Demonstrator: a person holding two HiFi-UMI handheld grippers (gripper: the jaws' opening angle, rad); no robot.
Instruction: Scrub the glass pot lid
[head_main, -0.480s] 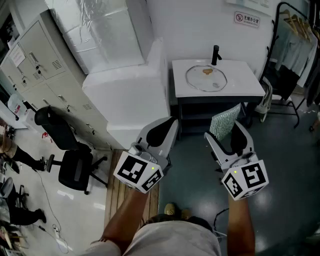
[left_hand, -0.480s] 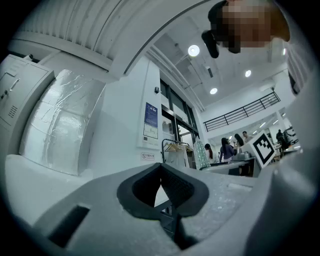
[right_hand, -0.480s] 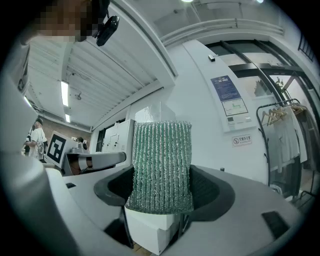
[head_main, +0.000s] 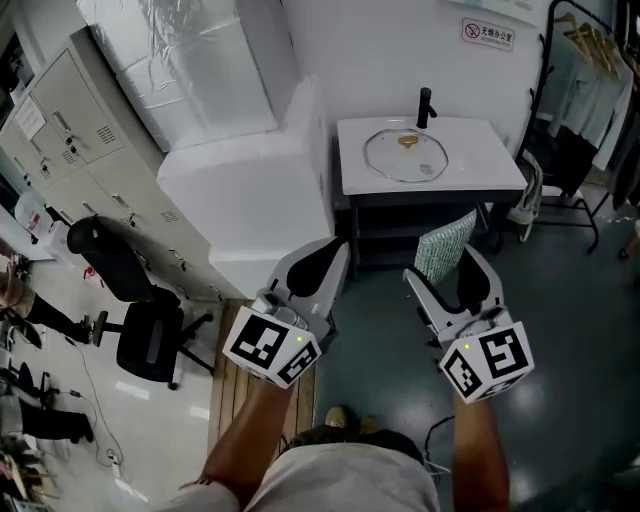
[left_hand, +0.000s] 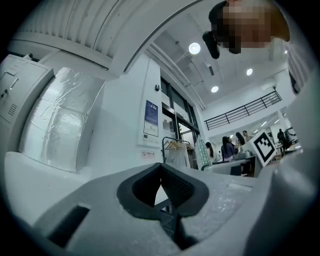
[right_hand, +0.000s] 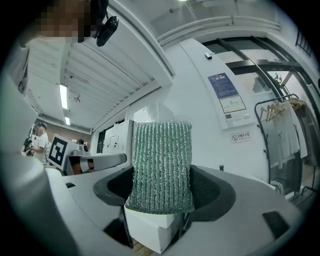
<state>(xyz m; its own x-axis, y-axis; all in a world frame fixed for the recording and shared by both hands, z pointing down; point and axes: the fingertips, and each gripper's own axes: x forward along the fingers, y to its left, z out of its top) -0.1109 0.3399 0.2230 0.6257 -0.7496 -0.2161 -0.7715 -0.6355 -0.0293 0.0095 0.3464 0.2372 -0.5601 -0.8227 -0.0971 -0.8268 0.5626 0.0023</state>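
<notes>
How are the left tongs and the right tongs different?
The right tongs pinch a green scrubbing sponge; the left tongs hold nothing. The left tongs are closed tip to tip; the right tongs are kept apart by the sponge. Both are pale grey and not yet at the glass lid.

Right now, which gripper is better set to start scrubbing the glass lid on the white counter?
Right. The right gripper is clamped on the green scrub sponge, while the left gripper is shut with nothing between its jaws. Neither has reached the glass lid lying ahead on the white counter.
</notes>
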